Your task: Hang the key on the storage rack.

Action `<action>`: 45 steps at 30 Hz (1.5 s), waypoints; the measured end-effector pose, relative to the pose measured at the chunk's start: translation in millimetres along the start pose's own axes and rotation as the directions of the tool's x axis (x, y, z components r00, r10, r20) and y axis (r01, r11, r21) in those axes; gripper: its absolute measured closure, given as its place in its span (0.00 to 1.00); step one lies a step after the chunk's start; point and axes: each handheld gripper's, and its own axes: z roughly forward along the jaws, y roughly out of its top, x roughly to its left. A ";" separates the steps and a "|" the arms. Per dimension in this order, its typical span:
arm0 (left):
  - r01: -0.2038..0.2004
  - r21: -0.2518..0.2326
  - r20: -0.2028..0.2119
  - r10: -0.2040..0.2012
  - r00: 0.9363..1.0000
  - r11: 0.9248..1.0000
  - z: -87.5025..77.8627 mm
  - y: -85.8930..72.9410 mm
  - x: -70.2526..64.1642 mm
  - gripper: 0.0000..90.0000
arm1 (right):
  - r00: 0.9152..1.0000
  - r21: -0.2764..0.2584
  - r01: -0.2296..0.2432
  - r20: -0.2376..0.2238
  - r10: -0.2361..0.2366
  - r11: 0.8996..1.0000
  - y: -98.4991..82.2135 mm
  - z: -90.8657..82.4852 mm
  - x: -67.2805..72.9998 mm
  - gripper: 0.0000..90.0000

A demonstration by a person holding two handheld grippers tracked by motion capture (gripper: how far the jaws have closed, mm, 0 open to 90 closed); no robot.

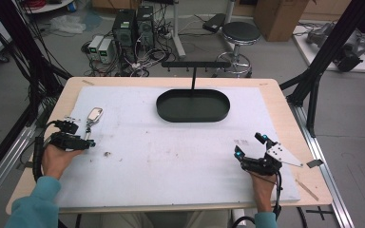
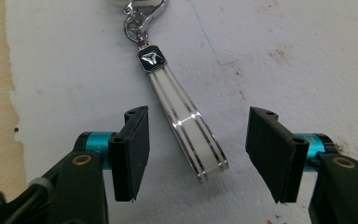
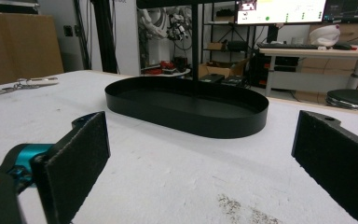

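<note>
Two grippers worked over one white mat [image 1: 180,156], and the black oval tray [image 1: 193,105] with its hanger stand [image 1: 194,64] served as the landmark. In the high view the keychain [image 1: 92,118] lay well to the left of the tray, with the left gripper [image 1: 74,137] just on its near side, apparently lined up to pick it. The right gripper [image 1: 252,147] rested on the near side of the tray and to its right, well apart from the keychain, probably just waiting.

In the left gripper view the jaws stood wide, one each side of the keychain's strap [image 2: 186,126], touching neither edge; its clasp [image 2: 137,23] pointed away. That straddle suited a squeeze across the strap's width.

In the right gripper view the jaws gaped wide with nothing between them, and the tray [image 3: 186,105] sat squarely ahead, perhaps as the drop spot.
</note>
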 end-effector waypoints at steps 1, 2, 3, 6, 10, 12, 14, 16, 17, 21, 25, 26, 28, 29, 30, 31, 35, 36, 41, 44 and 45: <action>0.005 0.003 -0.003 -0.005 1.000 1.000 0.3 0.0 -0.6 0.46 | 1.000 -0.001 0.000 0.001 0.000 1.000 0.0 0.0 0.0 0.04; 0.005 0.007 -0.006 -0.005 1.000 1.000 0.4 0.0 -0.9 0.47 | 1.000 -0.001 0.000 0.001 0.000 1.000 0.0 0.1 0.1 0.04; 0.008 0.007 -0.013 -0.008 1.000 1.000 0.6 -0.2 -1.4 0.47 | 1.000 -0.001 -0.001 0.001 0.001 1.000 0.0 0.1 0.3 0.04; 0.017 0.015 -0.027 -0.017 0.999 1.000 1.2 -0.8 -3.2 0.51 | 1.000 -0.002 0.001 0.001 -0.001 1.000 0.0 0.1 0.1 0.04; 0.037 0.028 -0.035 -0.036 0.999 0.999 2.1 -1.4 -4.9 0.56 | 1.000 -0.001 0.002 0.002 -0.002 1.000 0.0 0.1 0.1 0.04; 0.039 0.036 -0.041 -0.038 0.998 0.999 2.7 -1.8 -5.9 0.58 | 1.000 -0.001 0.001 0.001 -0.001 1.000 0.0 0.1 0.2 0.04; 0.045 0.039 -0.043 -0.043 0.998 0.998 3.1 -1.9 -6.4 0.60 | 1.000 -0.001 -0.001 0.001 0.001 1.000 0.0 0.1 0.3 0.04; 0.048 0.042 -0.045 -0.046 0.998 0.998 3.5 -1.9 -6.2 0.64 | 1.000 -0.001 0.000 0.001 0.000 1.000 -0.1 0.1 0.0 0.04; 0.057 0.038 -0.048 -0.055 0.997 0.998 4.4 -1.9 -6.9 0.65 | 1.000 -0.001 0.000 0.001 0.000 1.000 0.0 0.1 0.1 0.04; 0.053 0.051 -0.047 -0.050 0.998 0.997 5.4 -1.6 -6.2 0.68 | 1.000 -0.001 0.000 0.001 0.000 1.000 0.0 0.1 0.1 0.04; 0.077 0.056 -0.057 -0.073 0.996 0.995 6.6 -1.1 -4.7 0.73 | 1.000 0.000 0.000 0.001 0.000 1.000 0.0 0.0 0.0 0.04; 0.079 0.057 -0.059 -0.076 0.995 0.995 6.9 -1.2 -3.8 0.74 | 1.000 0.000 0.000 0.001 0.000 1.000 0.0 0.0 0.1 0.04; 0.082 0.056 -0.065 -0.078 0.995 0.995 6.9 -1.5 -2.5 0.78 | 1.000 0.000 -0.001 0.001 0.001 1.000 0.0 0.0 0.2 0.04; 0.086 0.044 -0.067 -0.083 0.994 0.995 7.5 -2.0 -2.5 0.81 | 1.000 0.000 0.001 0.000 -0.001 1.000 0.0 0.0 0.0 0.04; 0.084 0.045 -0.064 -0.081 0.995 0.995 7.6 -2.2 -1.9 0.81 | 1.000 -0.001 0.000 0.001 0.000 1.000 0.0 0.1 0.0 0.04; 0.084 0.043 -0.064 -0.081 0.995 0.996 7.5 -2.2 -2.2 0.82 | 1.000 0.000 0.000 0.000 0.000 1.000 0.0 0.0 0.1 0.04; 0.063 0.036 -0.067 -0.061 0.996 0.997 7.1 -2.4 -1.9 0.82 | 1.000 -0.001 0.000 0.000 0.000 1.000 -0.1 0.1 0.0 0.04; 0.061 0.034 -0.063 -0.059 0.996 0.998 6.9 -2.6 -1.2 0.82 | 1.000 -0.002 -0.001 0.000 0.001 1.000 0.0 0.1 0.1 0.04; 0.048 0.012 -0.050 -0.047 0.998 0.999 5.4 -3.6 1.1 0.82 | 1.000 -0.001 0.000 -0.001 0.000 1.000 -0.1 0.1 0.0 0.04; 0.025 -0.008 -0.053 -0.025 0.998 1.000 2.8 -4.0 1.2 0.82 | 1.000 0.001 -0.013 0.001 0.013 1.000 0.0 -0.1 0.4 0.04; 0.028 -0.013 -0.046 -0.028 0.999 1.000 2.4 -4.0 1.1 0.82 | 1.000 0.001 -0.013 0.001 0.013 1.000 0.0 -0.1 0.4 0.04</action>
